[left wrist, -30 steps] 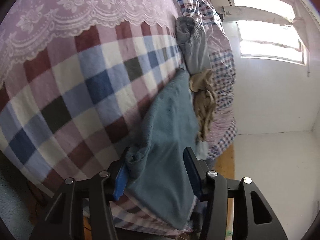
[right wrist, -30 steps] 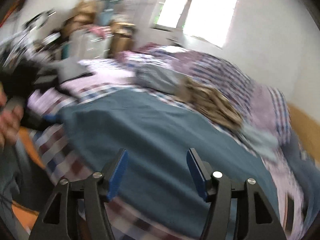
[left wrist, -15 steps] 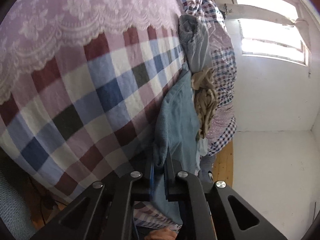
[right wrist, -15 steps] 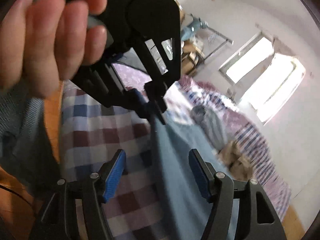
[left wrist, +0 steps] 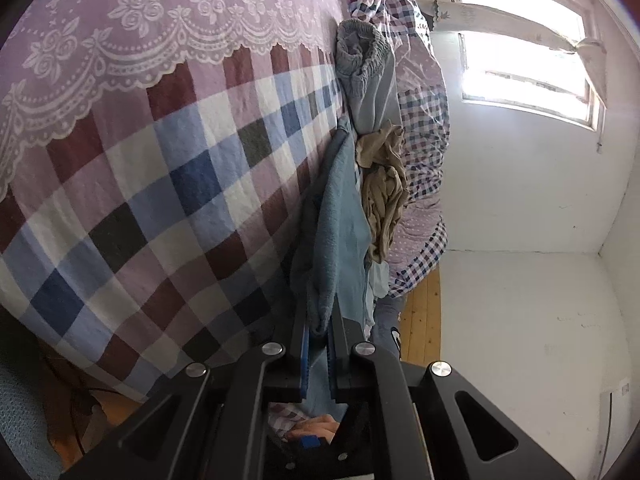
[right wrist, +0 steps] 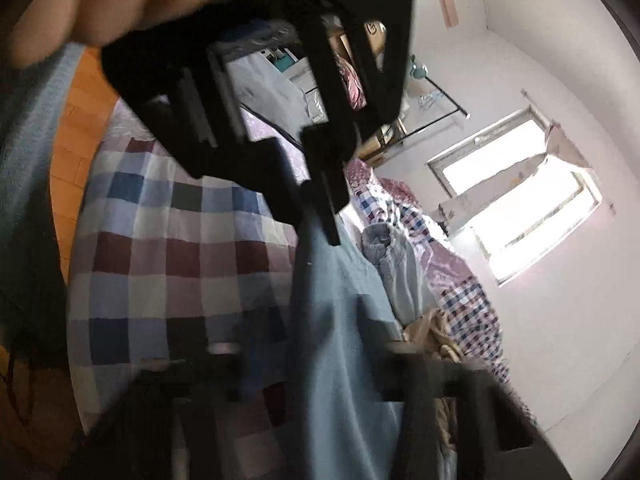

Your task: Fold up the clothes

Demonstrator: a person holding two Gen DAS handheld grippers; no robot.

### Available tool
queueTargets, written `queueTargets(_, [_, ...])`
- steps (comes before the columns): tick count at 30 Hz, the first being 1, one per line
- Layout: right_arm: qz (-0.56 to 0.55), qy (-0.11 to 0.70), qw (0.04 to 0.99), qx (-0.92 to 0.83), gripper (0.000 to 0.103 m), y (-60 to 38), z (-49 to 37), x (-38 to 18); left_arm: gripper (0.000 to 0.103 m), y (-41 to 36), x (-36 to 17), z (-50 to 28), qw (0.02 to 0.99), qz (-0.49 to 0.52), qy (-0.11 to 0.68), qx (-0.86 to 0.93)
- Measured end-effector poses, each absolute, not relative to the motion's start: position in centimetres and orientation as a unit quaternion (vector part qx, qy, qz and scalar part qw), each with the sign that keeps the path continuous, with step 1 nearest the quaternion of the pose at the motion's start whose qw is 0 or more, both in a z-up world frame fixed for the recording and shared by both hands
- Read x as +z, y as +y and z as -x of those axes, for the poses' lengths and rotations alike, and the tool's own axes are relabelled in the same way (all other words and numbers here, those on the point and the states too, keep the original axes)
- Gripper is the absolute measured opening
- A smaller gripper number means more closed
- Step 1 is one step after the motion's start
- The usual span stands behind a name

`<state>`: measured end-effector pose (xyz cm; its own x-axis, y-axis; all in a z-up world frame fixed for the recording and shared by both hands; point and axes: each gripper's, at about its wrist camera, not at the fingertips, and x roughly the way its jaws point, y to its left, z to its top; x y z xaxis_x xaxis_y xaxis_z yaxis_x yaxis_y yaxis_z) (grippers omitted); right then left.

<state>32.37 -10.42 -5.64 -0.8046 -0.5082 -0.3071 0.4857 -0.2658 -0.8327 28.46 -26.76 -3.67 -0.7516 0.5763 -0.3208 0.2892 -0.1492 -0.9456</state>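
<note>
A blue-teal fleece garment [left wrist: 340, 216] lies along the checked bedspread [left wrist: 168, 168]. My left gripper [left wrist: 319, 332] is shut on the garment's near edge and lifts it. In the right wrist view the same garment [right wrist: 336, 320] hangs from the left gripper [right wrist: 320, 216] above. My right gripper [right wrist: 304, 364] is blurred by motion, its fingers wide apart around the cloth and not pinching it.
Grey trousers [left wrist: 368, 80] and a crumpled beige garment [left wrist: 384, 184] lie past the blue one near the bed's far edge. A lilac lace cover [left wrist: 120, 20] spans the bed's far part. Wooden floor [left wrist: 420, 312] and white walls lie beyond. A clothes rack [right wrist: 432, 96] stands by the window.
My left gripper has closed on the blue garment's edge and raised it. My right gripper has swung in close under the left one, beside the hanging cloth.
</note>
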Motion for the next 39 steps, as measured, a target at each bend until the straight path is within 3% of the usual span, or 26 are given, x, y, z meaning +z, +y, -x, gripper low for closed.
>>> queueTargets(1, [0.008, 0.517, 0.311, -0.797, 0.003, -10.5, -32.0, -5.5, 0.005, -26.7, -3.7, -28.4, 0.104, 0.338, -0.643, 0.679])
queueTargets(4, [-0.004, 0.5, 0.319, -0.805, 0.003, -10.5, -31.2, -4.9, 0.008, -26.5, -3.7, -28.0, 0.104, 0.344, -0.637, 0.682])
queueTargets(6, [-0.008, 0.49, 0.322, -0.81, 0.002, -10.5, -30.9, -4.2, 0.023, -26.5, -3.4, -28.1, 0.111, 0.339, -0.634, 0.686])
queueTargets(8, [-0.01, 0.482, 0.326, -0.813, 0.002, -10.5, -30.6, -3.5, 0.058, -26.7, -2.9, -28.0, 0.118, 0.325, -0.635, 0.691])
queueTargets(10, [-0.012, 0.473, 0.328, -0.817, 0.002, -10.4, -30.4, -3.0, 0.065, -26.7, -2.5, -27.8, 0.126, 0.314, -0.632, 0.697])
queueTargets(13, [-0.01, 0.465, 0.332, -0.821, 0.002, -10.2, -30.6, -2.1, 0.068, -26.3, -2.0, -27.0, 0.134, 0.318, -0.615, 0.709])
queueTargets(18, [-0.014, 0.454, 0.339, -0.824, 0.002, -10.1, -31.2, -1.5, 0.068, -25.0, -1.6, -24.5, 0.131, 0.35, -0.568, 0.734])
queueTargets(30, [-0.012, 0.446, 0.347, -0.825, 0.002, -9.7, -31.7, -1.2, 0.067, -25.4, -1.8, -22.3, 0.139, 0.344, -0.575, 0.729])
queueTargets(33, [-0.01, 0.446, 0.347, -0.825, 0.002, -9.6, -32.2, -1.3, 0.037, -25.5, -1.8, -22.2, 0.138, 0.346, -0.576, 0.728])
queueTargets(34, [-0.01, 0.446, 0.347, -0.825, 0.002, -9.6, -32.4, -1.3, 0.016, -25.5, -1.9, -22.1, 0.136, 0.348, -0.576, 0.727])
queueTargets(39, [-0.001, 0.456, 0.333, -0.826, 0.004, -9.7, -30.9, -2.1, 0.012, -25.5, -1.4, -22.3, 0.135, 0.344, -0.571, 0.733])
